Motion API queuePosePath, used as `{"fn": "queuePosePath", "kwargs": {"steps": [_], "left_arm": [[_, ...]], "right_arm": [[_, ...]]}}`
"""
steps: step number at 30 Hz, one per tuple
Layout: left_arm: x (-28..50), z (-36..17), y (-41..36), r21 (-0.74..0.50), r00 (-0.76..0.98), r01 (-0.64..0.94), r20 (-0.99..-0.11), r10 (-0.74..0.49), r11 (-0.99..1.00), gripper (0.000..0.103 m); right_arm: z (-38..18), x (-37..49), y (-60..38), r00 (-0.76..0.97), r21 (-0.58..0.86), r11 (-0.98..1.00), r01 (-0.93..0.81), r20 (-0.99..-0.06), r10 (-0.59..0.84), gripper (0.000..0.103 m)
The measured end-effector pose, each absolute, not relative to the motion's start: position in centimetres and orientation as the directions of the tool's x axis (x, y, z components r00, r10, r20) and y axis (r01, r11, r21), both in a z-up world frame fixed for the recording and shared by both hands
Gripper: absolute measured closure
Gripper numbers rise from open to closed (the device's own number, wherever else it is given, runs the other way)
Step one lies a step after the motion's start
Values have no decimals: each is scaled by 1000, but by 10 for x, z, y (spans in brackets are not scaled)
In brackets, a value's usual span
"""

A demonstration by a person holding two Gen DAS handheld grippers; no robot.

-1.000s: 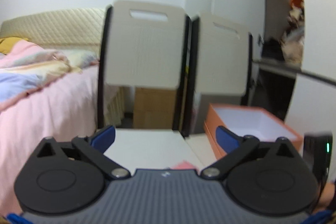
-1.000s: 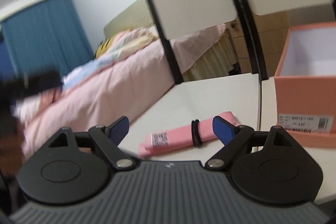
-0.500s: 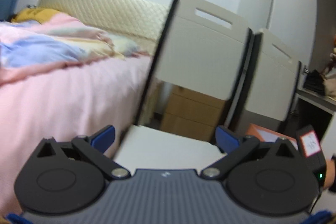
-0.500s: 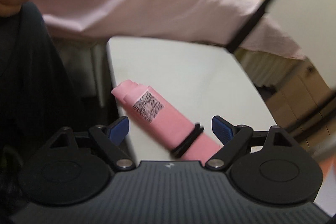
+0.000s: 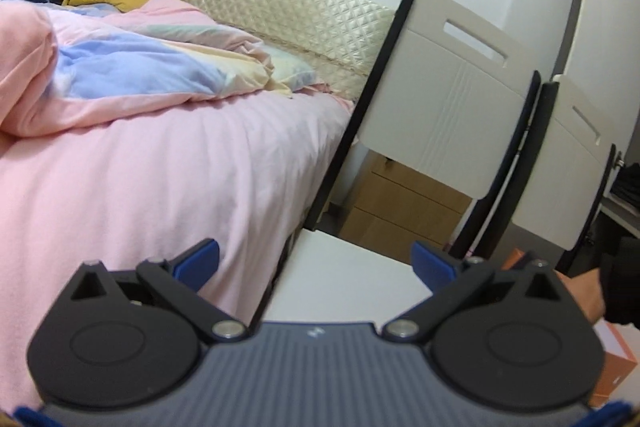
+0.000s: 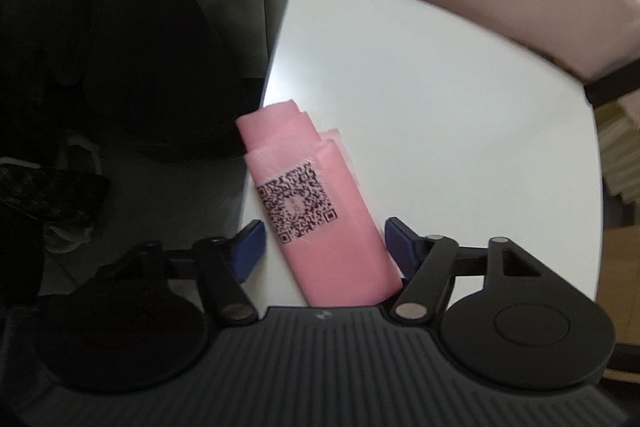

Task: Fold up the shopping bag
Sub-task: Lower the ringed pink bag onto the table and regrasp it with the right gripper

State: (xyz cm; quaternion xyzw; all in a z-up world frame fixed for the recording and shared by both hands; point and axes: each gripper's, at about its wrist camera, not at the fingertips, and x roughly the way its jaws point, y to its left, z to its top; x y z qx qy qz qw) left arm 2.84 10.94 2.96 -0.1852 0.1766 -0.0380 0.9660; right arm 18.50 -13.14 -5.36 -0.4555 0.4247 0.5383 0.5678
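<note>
A pink bed (image 5: 168,163) fills the left of the left-wrist frame. The white desk (image 6: 440,107) carries the rolled pink shopping bag (image 6: 320,211), lower centre, between the right tool's (image 6: 322,247) closing jaws, not yet pinched. The left tool (image 5: 316,261) is spread, empty.

Left wrist view: low, near-level, faces bed (image 5: 152,163) and chair backs (image 5: 448,107) across white table (image 5: 352,279). Right wrist view: steeply downward, close over same table (image 6: 440,99). Shared: tabletop, pink bedding.
</note>
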Motion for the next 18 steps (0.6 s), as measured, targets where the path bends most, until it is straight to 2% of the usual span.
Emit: {"fn": "queuePosePath", "kwargs": {"steps": [2,4,9,14,18], "left_arm": [[23,32,106,-372,938,44,-303,-166,927,0],[20,34,100,-368,938,49,-302,-169,929,0],[17,34,98,-383,939,45,-300,-170,923,0],[17,33,96,-383,940,23,-306,-151,923,0],[13,34,98,-389,942,21,-301,-148,921,0]], "right_arm": [[-54,191,-134,47,-35,59,-998,-975,219,38],[-53,197,-135,87,-57,130,-990,-967,239,45],[-49,215,-141,193,-56,416,-908,-935,297,47],[-51,234,-154,327,13,749,-662,-895,304,48],[-58,241,-164,438,-3,870,-492,-865,245,47]]}}
